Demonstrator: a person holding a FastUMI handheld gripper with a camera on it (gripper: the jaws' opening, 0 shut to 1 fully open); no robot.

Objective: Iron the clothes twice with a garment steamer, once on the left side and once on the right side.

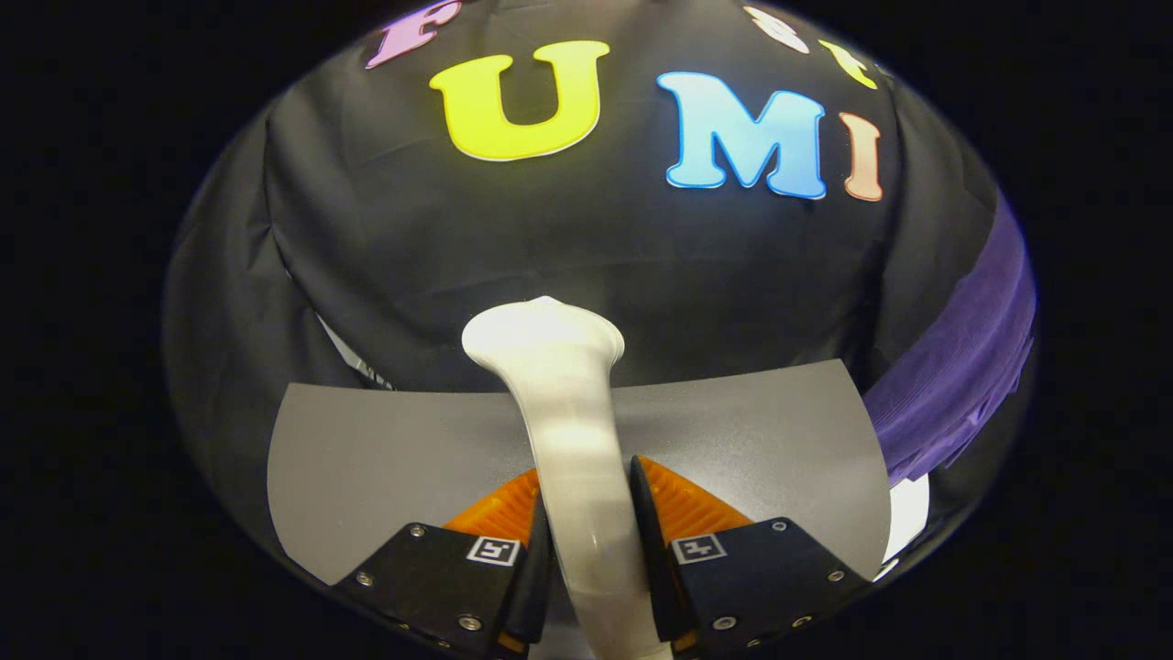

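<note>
The gripper [586, 500] is clamped on the white garment steamer [564, 412], its 2 fingers pressing against either side of the steamer's slim handle. The handle runs forward from between the fingers and widens into a flared head just beyond them, with the head raised above the grey surface [367, 458] and seen against the black cloth wall [586, 247] of the booth. The steamer looks slightly blurred along its handle. The grey surface lies flat below and ahead of the fingers, spreading to both sides of the handle, and its far edge meets the black cloth. Off to the right of the fingers, past the edge of the surface, hangs a purple garment [962, 367], its fabric falling in soft folds against the wall. The steamer head is well apart from the purple garment, pointing toward the wall rather than toward the fabric.
</note>
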